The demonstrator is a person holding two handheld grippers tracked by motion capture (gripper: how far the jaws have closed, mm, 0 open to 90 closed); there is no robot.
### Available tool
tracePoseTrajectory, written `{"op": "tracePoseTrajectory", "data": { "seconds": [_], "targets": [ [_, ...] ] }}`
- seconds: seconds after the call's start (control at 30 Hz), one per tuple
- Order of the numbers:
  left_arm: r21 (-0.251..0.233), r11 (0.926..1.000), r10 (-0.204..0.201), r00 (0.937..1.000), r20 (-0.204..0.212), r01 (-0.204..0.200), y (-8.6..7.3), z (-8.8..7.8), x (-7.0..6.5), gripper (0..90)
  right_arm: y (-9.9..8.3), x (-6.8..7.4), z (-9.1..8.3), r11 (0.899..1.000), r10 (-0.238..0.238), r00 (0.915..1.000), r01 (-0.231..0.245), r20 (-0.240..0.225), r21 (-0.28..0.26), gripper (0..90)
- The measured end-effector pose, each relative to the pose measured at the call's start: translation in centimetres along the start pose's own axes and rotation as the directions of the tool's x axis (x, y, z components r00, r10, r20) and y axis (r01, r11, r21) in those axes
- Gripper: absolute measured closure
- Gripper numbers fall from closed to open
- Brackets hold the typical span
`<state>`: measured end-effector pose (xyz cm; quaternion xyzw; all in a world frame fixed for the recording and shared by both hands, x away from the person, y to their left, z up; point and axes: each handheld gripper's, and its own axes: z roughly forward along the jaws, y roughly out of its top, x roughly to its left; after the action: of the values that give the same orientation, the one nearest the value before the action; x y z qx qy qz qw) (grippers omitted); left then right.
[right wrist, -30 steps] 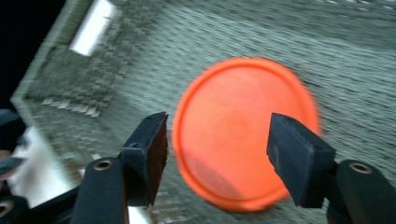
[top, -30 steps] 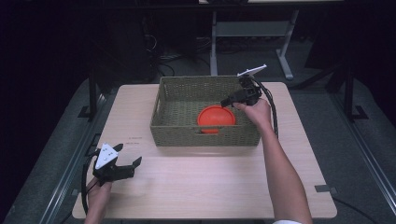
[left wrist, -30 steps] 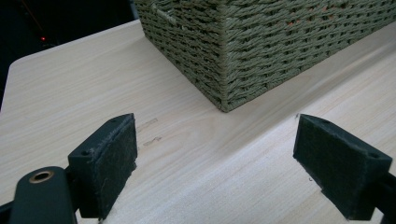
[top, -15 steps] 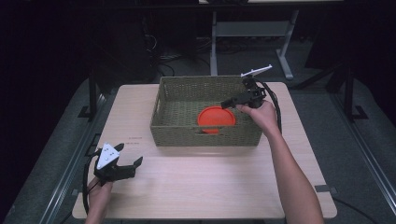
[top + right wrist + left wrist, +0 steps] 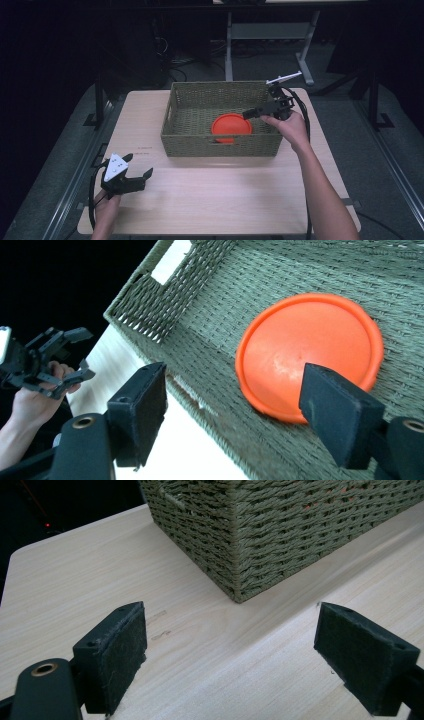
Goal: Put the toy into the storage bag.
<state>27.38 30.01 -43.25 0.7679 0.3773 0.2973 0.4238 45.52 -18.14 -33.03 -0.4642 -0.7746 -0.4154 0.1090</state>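
Right tool [image 5: 248,114] now higher over orange disc [image 5: 231,125]

Light wooden table [image 5: 240,200] with a woven basket [image 5: 220,145] on it

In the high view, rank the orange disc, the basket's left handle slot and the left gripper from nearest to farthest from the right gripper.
From the right gripper:
1. Orange disc, just below the jaws in the basket.
2. Left handle slot, in the basket's far left wall.
3. Left gripper, at the table's near left corner.
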Motion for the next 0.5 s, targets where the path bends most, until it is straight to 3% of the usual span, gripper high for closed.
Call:
{"op": "tracePoseTrajectory", "data": {
  "seconds": [0.5],
  "targets": [
    [0.001,1.0000,-0.004,1.0000,0.005,0.004,0.0,0.0,0.0,13.0,-3.6,-0.1,-3.0,0.998,-0.027,0.9988,0.024,-0.040,-0.056,24.1]
  ]
}}
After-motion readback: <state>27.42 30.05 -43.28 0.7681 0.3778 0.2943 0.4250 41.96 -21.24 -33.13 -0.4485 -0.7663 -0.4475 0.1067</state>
